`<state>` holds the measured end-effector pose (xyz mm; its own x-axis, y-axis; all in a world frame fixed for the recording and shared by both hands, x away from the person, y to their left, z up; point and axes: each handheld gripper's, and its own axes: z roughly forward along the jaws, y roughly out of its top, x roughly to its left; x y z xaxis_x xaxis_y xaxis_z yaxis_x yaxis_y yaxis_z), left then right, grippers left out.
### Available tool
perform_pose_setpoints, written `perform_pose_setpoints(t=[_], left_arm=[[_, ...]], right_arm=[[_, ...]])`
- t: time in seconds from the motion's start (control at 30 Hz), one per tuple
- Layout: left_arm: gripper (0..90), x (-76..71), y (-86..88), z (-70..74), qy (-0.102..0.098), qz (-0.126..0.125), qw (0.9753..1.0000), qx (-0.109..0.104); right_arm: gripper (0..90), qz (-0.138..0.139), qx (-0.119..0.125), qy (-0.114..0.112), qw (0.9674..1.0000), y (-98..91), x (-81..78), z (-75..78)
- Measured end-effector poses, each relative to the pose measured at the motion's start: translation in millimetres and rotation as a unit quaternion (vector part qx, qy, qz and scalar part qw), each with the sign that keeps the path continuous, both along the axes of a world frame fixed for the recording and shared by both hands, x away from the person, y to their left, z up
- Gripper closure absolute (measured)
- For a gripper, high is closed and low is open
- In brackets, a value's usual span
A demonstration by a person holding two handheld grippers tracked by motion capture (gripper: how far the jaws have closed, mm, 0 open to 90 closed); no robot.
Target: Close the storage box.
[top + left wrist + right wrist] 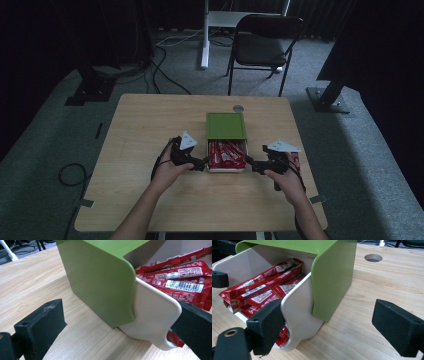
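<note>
1. High view: a wooden table (150, 200) carries a box near its middle, made of a green sleeve (226, 125) and a white drawer (226, 169) pulled partway out toward the person. Red packets (226, 154) lie packed in the open part of the drawer. The left gripper (202, 162) sits at the drawer's left front corner, the right gripper (251, 165) at its right front corner.

2. Left gripper view: the jaws stand wide apart. One jaw hangs over bare table beside the green sleeve (100, 282); the other lies against the white drawer (155, 315) at its rounded front corner, on the inner side where the red packets (180, 285) lie. Barcodes and white labels show on the packets.

3. Right gripper view: the jaws are spread wide here too. One jaw reaches inside the white drawer (299, 307), touching its side wall by the red packets (262, 295); the other hovers over bare table, clear of the green sleeve (334, 277). The packets lie lengthwise, stacked and filling the drawer floor.
</note>
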<state>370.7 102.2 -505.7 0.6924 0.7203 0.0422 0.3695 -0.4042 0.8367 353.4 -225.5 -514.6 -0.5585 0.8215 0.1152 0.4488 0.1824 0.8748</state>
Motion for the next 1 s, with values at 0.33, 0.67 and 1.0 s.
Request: perform_pose_setpoints(t=[0.33, 0.67, 1.0], left_arm=[[1.7, 7.1, -1.9, 2.0, -0.002, 0.001, 1.0, 0.008], [1.7, 15.9, -3.1, 2.2, -0.01, 0.014, 0.9998, 0.012], [1.7, 23.7, -4.9, 2.5, -0.016, 0.022, 0.9995, 0.017]], right_arm=[[11.0, -0.003, -0.012, -0.002, 0.9999, 1.9, 6.6, 2.6], [11.0, -0.017, -0.012, -0.002, 0.9998, 3.9, 17.0, 2.8], [10.5, -0.03, -0.011, -0.004, 0.9995, 6.1, 25.1, 2.2]])
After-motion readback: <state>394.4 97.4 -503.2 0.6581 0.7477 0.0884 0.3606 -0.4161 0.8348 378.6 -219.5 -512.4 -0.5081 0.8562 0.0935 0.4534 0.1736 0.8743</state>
